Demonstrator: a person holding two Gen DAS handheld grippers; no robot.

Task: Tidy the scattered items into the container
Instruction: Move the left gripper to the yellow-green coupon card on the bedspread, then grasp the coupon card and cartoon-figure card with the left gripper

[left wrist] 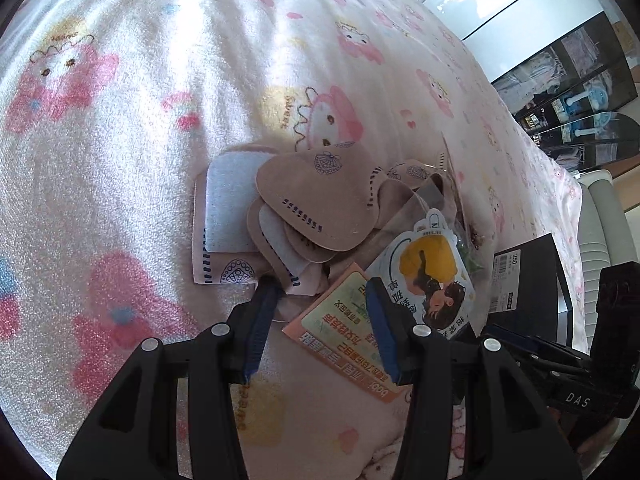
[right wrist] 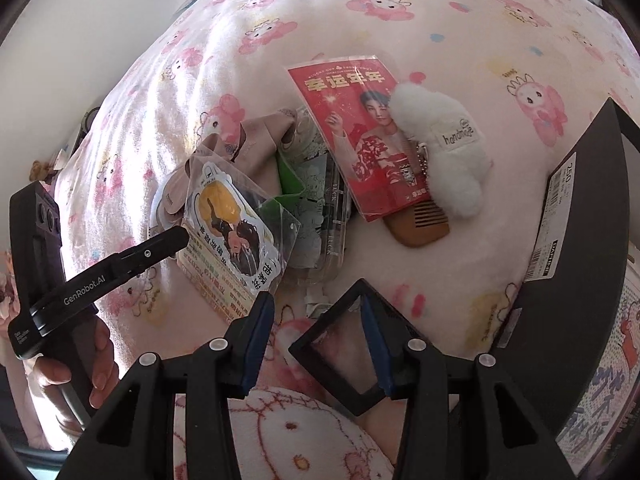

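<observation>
Left gripper [left wrist: 320, 286] jaws apart over the orange card [left wrist: 344, 336] beside the insoles [left wrist: 312, 196] on the blanket [left wrist: 120, 120]. Right gripper [right wrist: 316, 312] jaws apart, black frame [right wrist: 348, 344] against its right finger; box [right wrist: 580, 248] at right.

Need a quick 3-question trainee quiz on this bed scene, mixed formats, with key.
1. True or false: the white plush keychain lies inside the black box.
2. What lies on top of the orange card? A) sleeved die-cut sticker B) wooden comb C) red photo card
3. Fill in: the small black square frame sits between the fingers of the ___ gripper.
Key: 1 false; 2 A; 3 right.
</observation>
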